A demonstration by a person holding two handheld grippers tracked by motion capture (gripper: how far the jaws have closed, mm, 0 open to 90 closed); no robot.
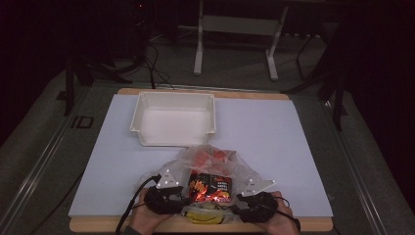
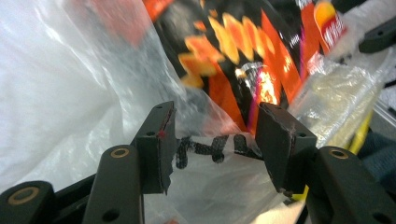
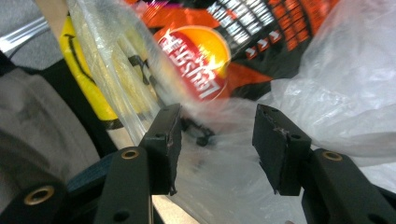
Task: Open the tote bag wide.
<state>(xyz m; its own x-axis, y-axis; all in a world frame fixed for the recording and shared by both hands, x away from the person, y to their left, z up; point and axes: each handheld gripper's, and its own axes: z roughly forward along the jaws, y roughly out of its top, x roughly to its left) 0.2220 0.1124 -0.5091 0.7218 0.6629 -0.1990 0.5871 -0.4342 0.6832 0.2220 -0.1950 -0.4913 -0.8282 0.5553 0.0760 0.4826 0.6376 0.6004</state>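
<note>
High view: the left gripper (image 1: 177,196) and right gripper (image 1: 244,198) sit at either side of a clear plastic bag (image 1: 210,164) at the near table (image 1: 274,147) edge; a black-and-orange snack packet (image 1: 210,188) lies inside, between them. A white tray (image 1: 173,117) stands beyond, well apart.

Left gripper view: jaws released, spread; printed bag film (image 2: 210,154) lies between the fingers (image 2: 156,144), not pinched. The packet (image 2: 243,56) is just beyond the tips.

Right gripper view: jaws parted, film (image 3: 215,154) between the fingers (image 3: 163,144), ungripped; a yellow packet (image 3: 88,70) is left of them.

Risk: closing now may catch one thin layer, so the film slips or tears; or nip the packet too, so the bag's mouth stays shut.
</note>
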